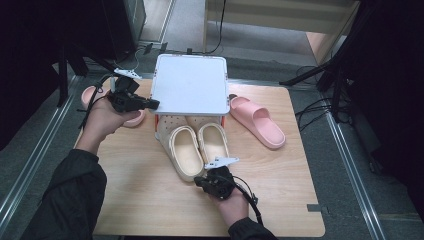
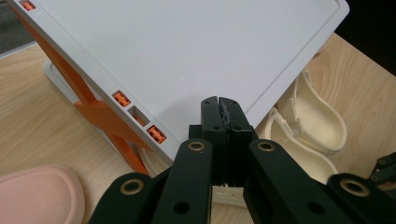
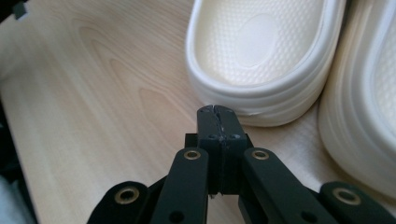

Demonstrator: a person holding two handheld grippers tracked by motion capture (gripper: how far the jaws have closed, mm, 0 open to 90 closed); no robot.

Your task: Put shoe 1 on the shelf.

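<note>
A wooden tabletop (image 1: 145, 190) is seen from above, with grey floor around it. At its far middle a white shoe rack (image 1: 190, 85) is set, its flat top tray carried on orange cross-braces (image 2: 100, 116) and white legs. Under the near edge of this rack a pair of cream clogs (image 1: 197, 147) is placed side by side, toes tucked beneath the tray and heels pointed toward the person; the two clogs are touching along their inner sides. To the right of the rack a pink slide sandal (image 1: 257, 121) is laid at a slant on the tabletop, well apart from the clogs. A second pink sandal (image 1: 132, 119) is partly hidden at the left of the rack, behind the left hand.

The left tongs (image 1: 152, 103) are held level at the rack's left near corner, tips just beside the tray's edge; in the left gripper view the jaws are seen pressed together with nothing between them. The right tongs (image 1: 200, 181) are held low over the tabletop just beside the heel of the left cream clog (image 3: 261, 60); in the right gripper view the jaws are likewise clenched empty, tips just short of the heel rim, contact not being certain.
</note>
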